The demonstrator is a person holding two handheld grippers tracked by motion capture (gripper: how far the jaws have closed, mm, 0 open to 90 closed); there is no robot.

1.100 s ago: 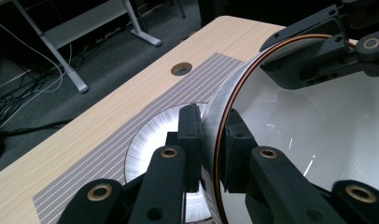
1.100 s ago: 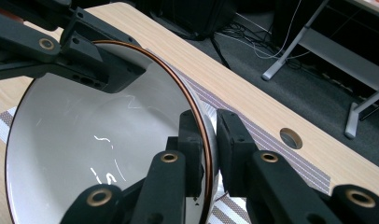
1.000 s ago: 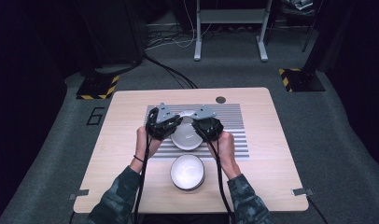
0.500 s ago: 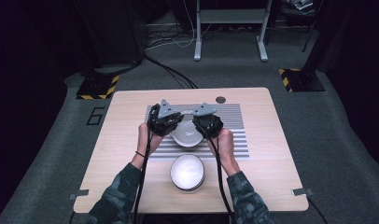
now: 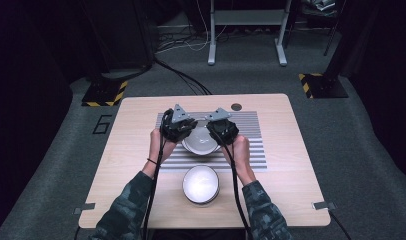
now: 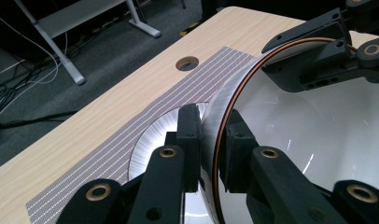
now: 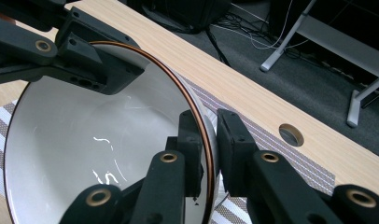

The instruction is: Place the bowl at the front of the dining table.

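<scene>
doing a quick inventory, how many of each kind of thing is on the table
bowls: 2, one held by its rim, one nearer the person
striped mat: 1
grippers: 2, left gripper and right gripper, each clamped on the held bowl's rim
total: 5

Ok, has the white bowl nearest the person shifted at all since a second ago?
No. The white bowl sits just below the striped mat's near edge, exactly as before.
</scene>
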